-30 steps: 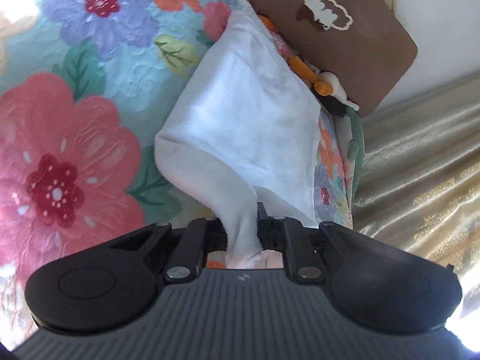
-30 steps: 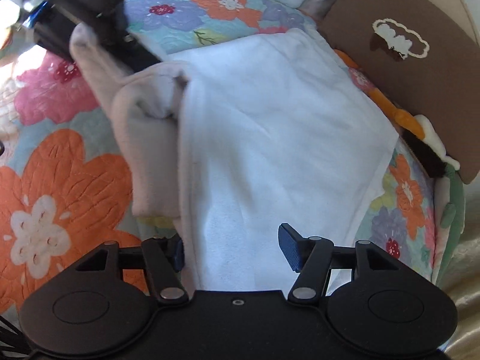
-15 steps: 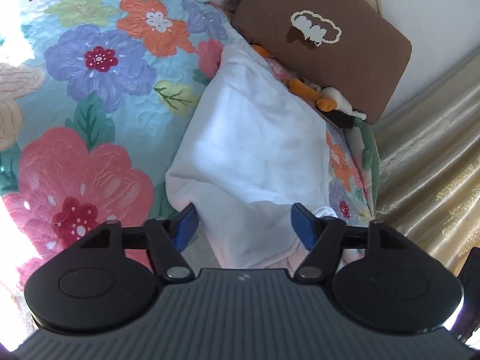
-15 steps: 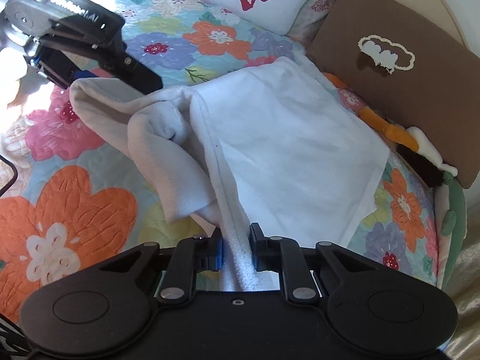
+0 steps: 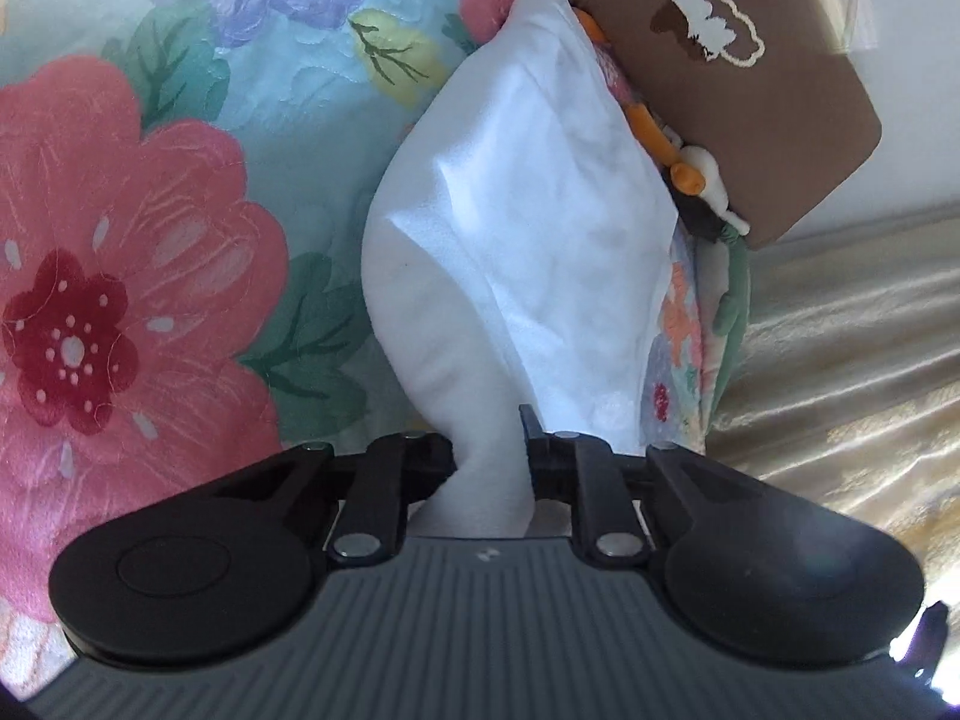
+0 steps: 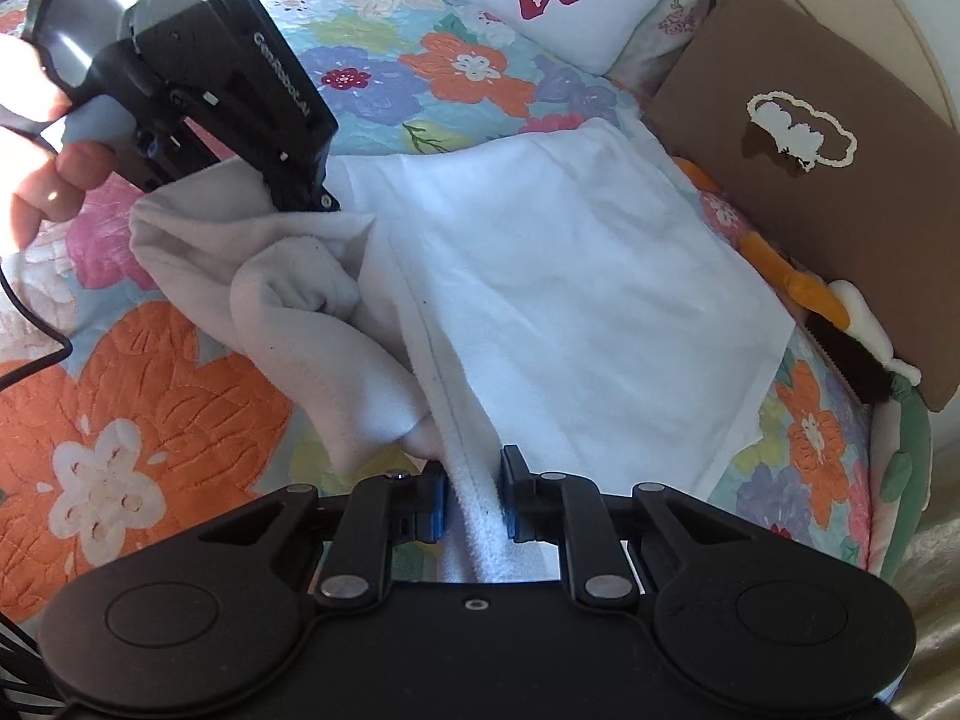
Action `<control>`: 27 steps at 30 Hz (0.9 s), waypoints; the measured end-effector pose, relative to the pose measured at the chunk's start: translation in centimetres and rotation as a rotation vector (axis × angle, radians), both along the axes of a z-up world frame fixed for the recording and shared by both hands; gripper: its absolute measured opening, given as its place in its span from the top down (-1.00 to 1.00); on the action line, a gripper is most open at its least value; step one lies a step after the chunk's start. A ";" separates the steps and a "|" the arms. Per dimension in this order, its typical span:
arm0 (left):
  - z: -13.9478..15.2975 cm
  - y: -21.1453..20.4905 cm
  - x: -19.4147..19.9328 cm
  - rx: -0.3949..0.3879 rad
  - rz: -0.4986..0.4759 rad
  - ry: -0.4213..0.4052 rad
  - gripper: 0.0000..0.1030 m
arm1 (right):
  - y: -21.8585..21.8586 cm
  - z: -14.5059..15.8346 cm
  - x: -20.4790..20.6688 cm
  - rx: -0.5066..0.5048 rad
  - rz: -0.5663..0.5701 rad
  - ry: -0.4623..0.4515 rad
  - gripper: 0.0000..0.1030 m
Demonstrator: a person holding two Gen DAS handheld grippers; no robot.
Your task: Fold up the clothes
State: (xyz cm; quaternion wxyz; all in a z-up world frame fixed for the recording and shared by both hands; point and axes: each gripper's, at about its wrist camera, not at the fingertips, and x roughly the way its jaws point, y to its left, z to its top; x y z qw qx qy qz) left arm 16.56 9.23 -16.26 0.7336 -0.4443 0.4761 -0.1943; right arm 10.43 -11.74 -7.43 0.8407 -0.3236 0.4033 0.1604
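Note:
A white fleece garment (image 6: 564,276) lies on the floral quilt (image 6: 150,420), partly bunched at its left side. In the left wrist view the garment (image 5: 528,198) rises in a twisted fold into my left gripper (image 5: 492,450), which is shut on it. My right gripper (image 6: 474,492) is shut on the garment's near hemmed edge. The left gripper (image 6: 300,192) also shows in the right wrist view, held by a hand at the garment's bunched far-left corner.
A brown cushion (image 6: 828,180) with a cloud motif leans at the bed's right edge, with an orange and white plush toy (image 6: 822,300) below it. A white pillow (image 6: 546,0) with a red mark lies at the back. A gold curtain (image 5: 852,360) hangs right.
The left gripper was open half a second ago and has shut on the garment again and lifted it. The right gripper, open a second ago, has stayed shut on the hem.

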 end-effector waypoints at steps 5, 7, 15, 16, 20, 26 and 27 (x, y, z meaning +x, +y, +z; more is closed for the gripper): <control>-0.2 0.8 -0.2 -0.066 0.019 0.013 0.71 | 0.3 -1.3 0.1 -0.091 0.058 0.070 -0.18; -0.4 1.1 -0.3 -0.084 0.021 0.017 0.72 | 0.1 -2.3 0.3 -0.166 0.057 0.120 -0.20; -1.8 0.3 -0.6 -0.132 -0.028 0.085 -0.50 | -2.9 0.6 1.5 0.055 -0.083 0.045 0.70; -2.0 0.1 -0.6 -0.136 -0.035 0.094 -0.57 | -3.1 0.9 1.4 0.072 -0.091 0.023 0.71; -1.9 -0.7 -1.0 -0.109 -0.068 0.091 0.75 | -2.6 0.9 1.0 0.069 -0.061 0.001 0.72; 3.2 0.0 -3.6 0.018 -0.071 -0.086 0.84 | -2.2 3.8 -1.2 0.113 -0.013 -0.079 0.75; 3.9 0.5 -4.1 0.004 -0.067 -0.096 0.84 | -2.4 4.6 -1.7 0.133 -0.018 -0.101 0.75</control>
